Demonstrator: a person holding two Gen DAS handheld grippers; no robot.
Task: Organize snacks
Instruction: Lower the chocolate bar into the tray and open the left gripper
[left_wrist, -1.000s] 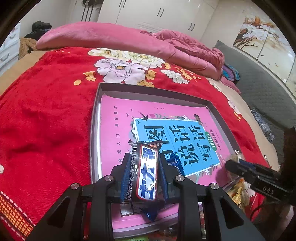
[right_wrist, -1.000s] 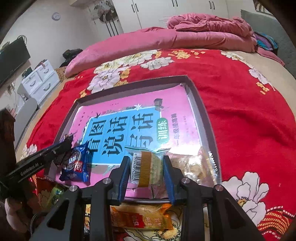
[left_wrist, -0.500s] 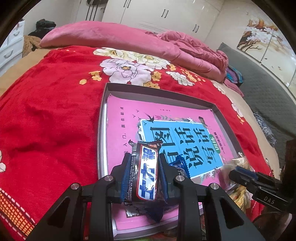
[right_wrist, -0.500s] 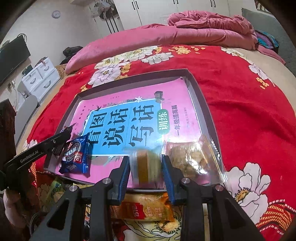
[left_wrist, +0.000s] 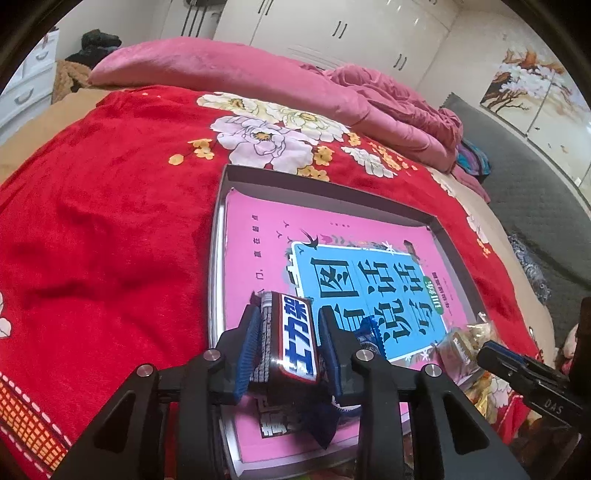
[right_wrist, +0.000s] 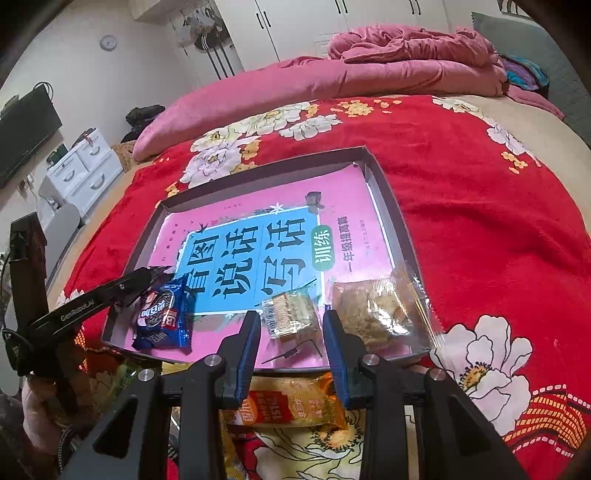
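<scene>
Orange snack packet (right_wrist: 295, 404) lies just outside the tray (right_wrist: 388, 192).

Left wrist view: the lower end of the dark-wrapped chocolate bar (left_wrist: 291, 343) is hidden behind the left tool (left_wrist: 290, 343); whether the pads press it cannot be told. Right wrist view: the orange snack packet (right_wrist: 291, 404) at lower centre is partly hidden behind the right tool (right_wrist: 291, 332). The grey tray's (right_wrist: 384, 184) near rim is partly covered.
</scene>
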